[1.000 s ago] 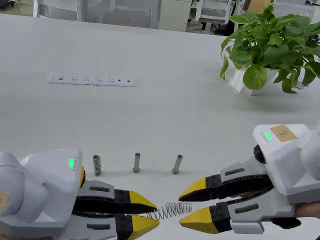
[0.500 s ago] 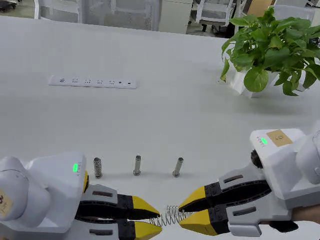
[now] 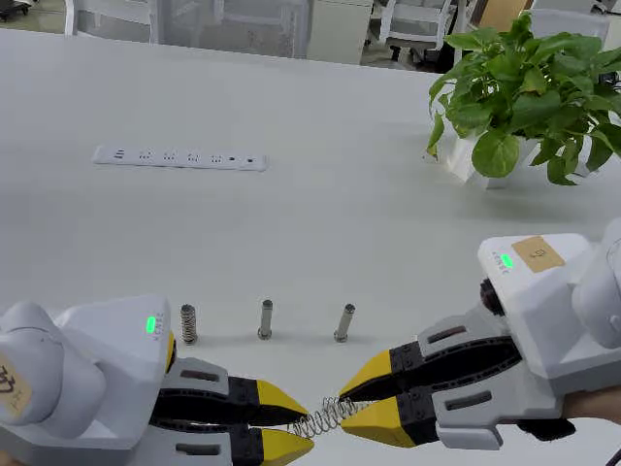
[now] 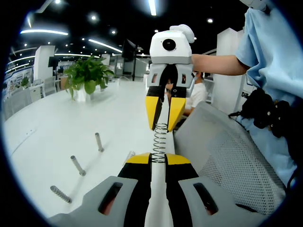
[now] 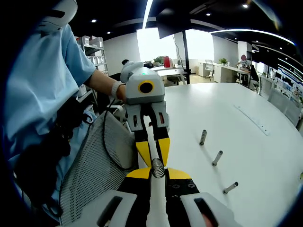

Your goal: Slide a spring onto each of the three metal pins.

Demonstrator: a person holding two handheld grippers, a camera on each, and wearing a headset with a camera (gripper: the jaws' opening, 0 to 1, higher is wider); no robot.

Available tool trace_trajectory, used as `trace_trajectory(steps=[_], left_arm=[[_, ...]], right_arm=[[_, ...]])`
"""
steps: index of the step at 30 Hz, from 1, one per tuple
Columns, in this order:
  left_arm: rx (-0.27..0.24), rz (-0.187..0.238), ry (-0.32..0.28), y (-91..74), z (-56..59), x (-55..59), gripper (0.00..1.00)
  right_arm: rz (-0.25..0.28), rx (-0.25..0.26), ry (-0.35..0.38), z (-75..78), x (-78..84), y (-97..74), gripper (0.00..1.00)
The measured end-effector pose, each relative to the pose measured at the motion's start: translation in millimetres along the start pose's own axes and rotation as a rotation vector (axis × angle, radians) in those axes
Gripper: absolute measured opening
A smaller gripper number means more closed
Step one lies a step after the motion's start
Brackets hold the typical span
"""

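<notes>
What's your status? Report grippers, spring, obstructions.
Both shut on the spring: left gripper one end, right gripper the other. Pins: left pin sprung, middle pin and right pin bare. Beyond pins: power strip, plant.

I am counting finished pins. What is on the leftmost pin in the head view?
A spring stands around it, top to base. The pin's metal is covered by the coils and cannot be seen.
</notes>
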State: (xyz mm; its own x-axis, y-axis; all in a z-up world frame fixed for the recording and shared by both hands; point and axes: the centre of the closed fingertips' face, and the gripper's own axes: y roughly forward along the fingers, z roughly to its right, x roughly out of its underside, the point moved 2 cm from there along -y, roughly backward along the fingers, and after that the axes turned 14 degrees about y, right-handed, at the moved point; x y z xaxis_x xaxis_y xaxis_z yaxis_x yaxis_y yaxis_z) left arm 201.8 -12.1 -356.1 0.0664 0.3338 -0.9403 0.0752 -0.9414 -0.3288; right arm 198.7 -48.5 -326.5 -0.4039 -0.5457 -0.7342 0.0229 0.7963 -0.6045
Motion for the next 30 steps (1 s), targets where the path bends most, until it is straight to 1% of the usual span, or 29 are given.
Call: trace_trajectory(steps=[5, 9, 13, 19, 23, 30], left_arm=[[-0.004, 0.002, -0.004, 3.0, 0.8, -0.3, 0.06], [-0.005, 0.004, -0.013, 5.4, 1.2, 0.5, 0.06], [-0.015, 0.008, -0.021, 6.6, 0.9, 0.8, 0.06], [-0.024, 0.004, -0.017, 6.7, 2.8, 1.6, 0.06], [-0.028, 0.008, -0.027, 5.3, 3.8, 2.4, 0.06], [-0.029, 0.005, -0.026, 4.6, 4.5, 2.9, 0.06]], right_arm=[[0.0, 0.004, -0.032, -2.6, -7.4, 1.1, 0.07], [-0.005, 0.004, -0.047, -3.4, -10.8, 3.0, 0.07], [-0.015, 0.008, -0.076, -5.8, -13.5, 5.2, 0.07], [-0.022, 0.006, -0.081, -6.7, -12.8, 6.7, 0.07], [-0.029, 0.004, -0.085, -7.4, -12.0, 7.3, 0.07], [-0.039, 0.007, -0.088, -7.5, -10.2, 7.1, 0.07]])
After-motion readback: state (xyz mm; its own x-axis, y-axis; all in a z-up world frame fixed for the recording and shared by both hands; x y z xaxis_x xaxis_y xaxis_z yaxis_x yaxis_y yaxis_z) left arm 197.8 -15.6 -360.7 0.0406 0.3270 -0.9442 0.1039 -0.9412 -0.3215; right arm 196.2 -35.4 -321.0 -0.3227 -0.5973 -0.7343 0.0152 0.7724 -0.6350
